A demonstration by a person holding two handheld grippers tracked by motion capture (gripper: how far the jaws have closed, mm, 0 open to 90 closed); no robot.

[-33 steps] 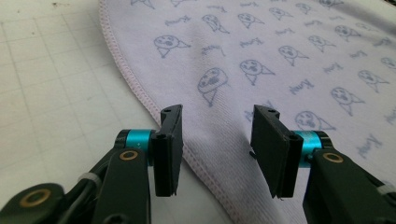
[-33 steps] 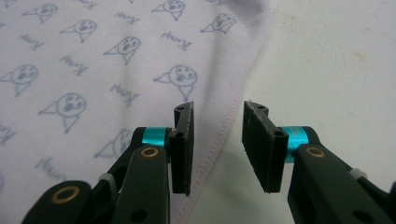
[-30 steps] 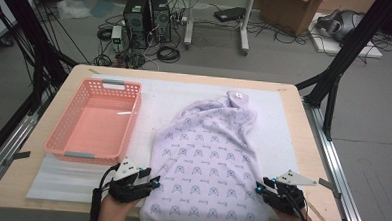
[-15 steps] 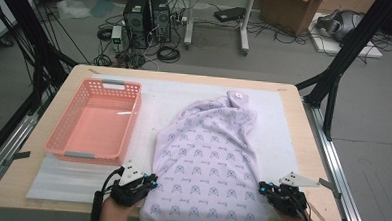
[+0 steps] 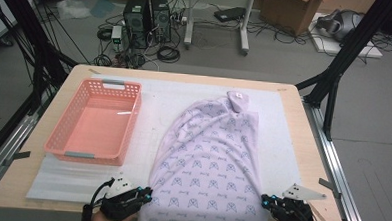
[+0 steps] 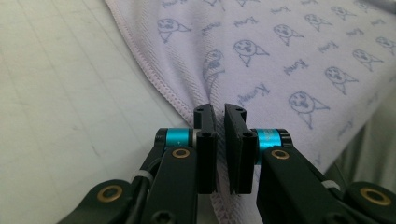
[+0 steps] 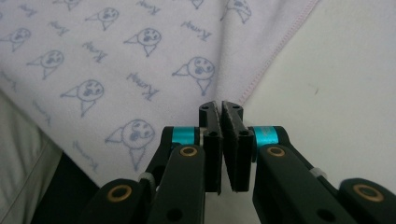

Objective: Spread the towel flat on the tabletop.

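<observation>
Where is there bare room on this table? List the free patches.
Free: the white mat between the pink basket and the printed cloth; the mat strip in front of the basket; the far strip behind the cloth. Crowded: the near edge, where both grippers pinch the cloth's corners.

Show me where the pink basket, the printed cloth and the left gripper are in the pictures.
pink basket (image 5: 63, 134): high view, on its left wall.
printed cloth (image 5: 209, 161): high view, on its spread middle.
left gripper (image 6: 219, 112): left gripper view, between its fingertips, shut on the cloth's edge.

L claw (image 5: 148, 193) & R claw (image 5: 265, 200) jaws just closed, each now pinching near corner of cloth (image 5: 209, 166); hem pulled slightly toward table edge.
</observation>
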